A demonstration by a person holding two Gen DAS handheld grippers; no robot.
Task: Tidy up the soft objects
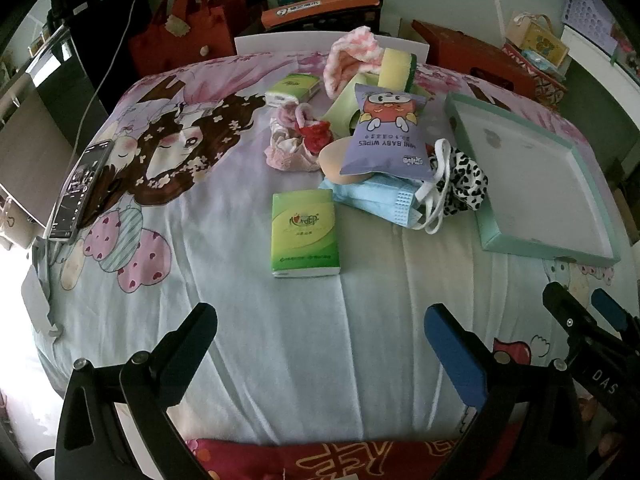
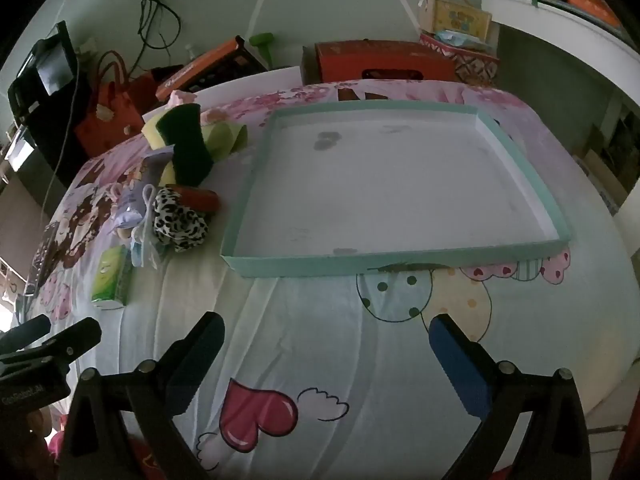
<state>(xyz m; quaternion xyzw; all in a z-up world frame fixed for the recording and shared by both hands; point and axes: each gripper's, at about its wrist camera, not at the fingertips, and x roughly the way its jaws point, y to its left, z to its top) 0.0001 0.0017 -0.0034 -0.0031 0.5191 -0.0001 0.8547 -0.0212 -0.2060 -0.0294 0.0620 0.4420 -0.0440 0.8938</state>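
Observation:
A pile of soft things lies on the cartoon-print bedsheet: a green tissue pack nearest me, a purple baby wipes pack, blue face masks, a leopard-print scrunchie, a yellow-green sponge, pink socks and a second tissue pack. A shallow mint-rimmed tray stands empty to the right of the pile. My left gripper hangs open over bare sheet short of the near tissue pack. My right gripper is open before the tray's near rim, holding nothing.
A phone on a cable lies at the bed's left edge. Behind the bed stand a red bag, an orange box and red crates. The right gripper's fingers show at the left view's right edge.

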